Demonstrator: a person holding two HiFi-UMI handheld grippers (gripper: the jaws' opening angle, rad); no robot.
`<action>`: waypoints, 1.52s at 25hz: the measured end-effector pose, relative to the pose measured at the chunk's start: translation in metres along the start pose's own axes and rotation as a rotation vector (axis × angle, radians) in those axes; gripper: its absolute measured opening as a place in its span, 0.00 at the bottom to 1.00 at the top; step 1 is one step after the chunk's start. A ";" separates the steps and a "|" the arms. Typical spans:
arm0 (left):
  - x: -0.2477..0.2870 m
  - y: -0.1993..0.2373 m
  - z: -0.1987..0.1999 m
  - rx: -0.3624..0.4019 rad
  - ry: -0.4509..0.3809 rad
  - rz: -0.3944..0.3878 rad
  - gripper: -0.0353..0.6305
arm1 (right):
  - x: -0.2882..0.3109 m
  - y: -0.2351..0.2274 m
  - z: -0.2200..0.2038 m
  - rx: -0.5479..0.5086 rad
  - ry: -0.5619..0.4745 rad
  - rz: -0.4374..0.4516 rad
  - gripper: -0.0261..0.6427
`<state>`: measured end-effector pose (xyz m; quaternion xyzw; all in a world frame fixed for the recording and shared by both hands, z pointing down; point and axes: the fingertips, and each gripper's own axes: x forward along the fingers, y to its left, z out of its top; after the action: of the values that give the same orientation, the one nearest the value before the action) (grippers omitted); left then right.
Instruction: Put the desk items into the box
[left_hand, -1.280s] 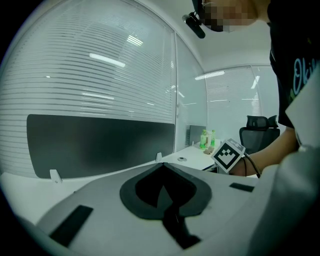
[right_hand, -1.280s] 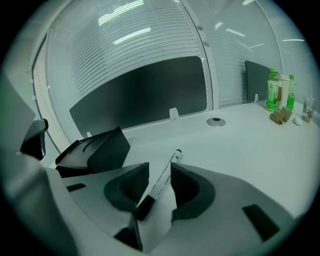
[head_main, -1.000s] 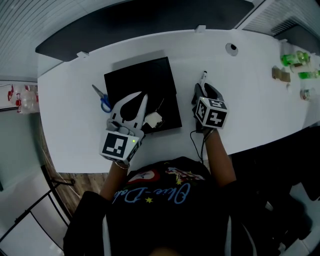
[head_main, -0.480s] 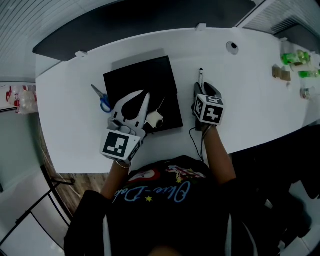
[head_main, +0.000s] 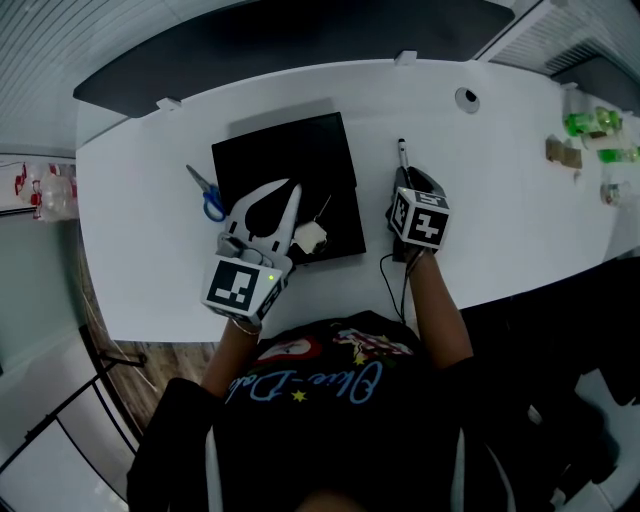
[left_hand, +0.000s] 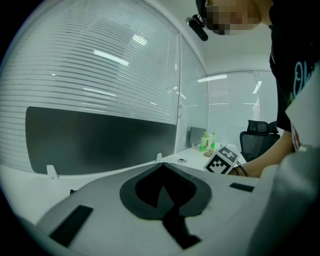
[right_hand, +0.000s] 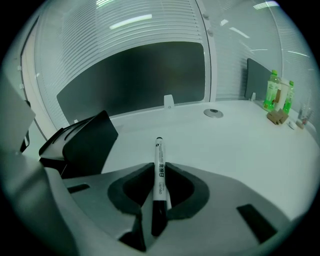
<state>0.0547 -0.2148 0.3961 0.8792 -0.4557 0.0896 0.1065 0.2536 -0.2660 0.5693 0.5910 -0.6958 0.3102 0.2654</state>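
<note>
With one small white item (head_main: 308, 237) lying in the black box (head_main: 285, 160), the right gripper (right_hand: 159, 172) has just been closing its jaws and now pinches the marker (right_hand: 159, 150) on the worktop (head_main: 500, 190) beside the box's right side, the left gripper (head_main: 291, 190) hangs closed and empty, and the scissors (head_main: 206, 196) by the box's left side are yet to go in.

The marker (head_main: 402, 152) lies on the desk (head_main: 500, 210) between the jaws of the right hand-held gripper (right_hand: 159, 167), which have just been closing, and it juts out ahead of them. The box (head_main: 290, 160) sits to that gripper's left, under the left hand-held gripper (head_main: 288, 190). Scissors (head_main: 207, 196) lie left of the box. Bottles (head_main: 592, 120) stand far off to the right.
</note>
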 end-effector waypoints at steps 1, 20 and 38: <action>0.000 -0.001 0.001 0.004 -0.001 0.001 0.06 | -0.001 0.000 0.000 -0.002 0.003 0.005 0.15; -0.011 -0.009 0.010 0.035 -0.007 0.025 0.06 | -0.020 0.001 0.010 -0.001 -0.054 0.052 0.15; -0.024 -0.016 0.016 0.051 -0.026 0.035 0.06 | -0.053 0.012 0.033 -0.003 -0.150 0.111 0.15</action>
<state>0.0552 -0.1908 0.3725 0.8748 -0.4697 0.0916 0.0763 0.2505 -0.2541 0.5066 0.5725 -0.7459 0.2783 0.1960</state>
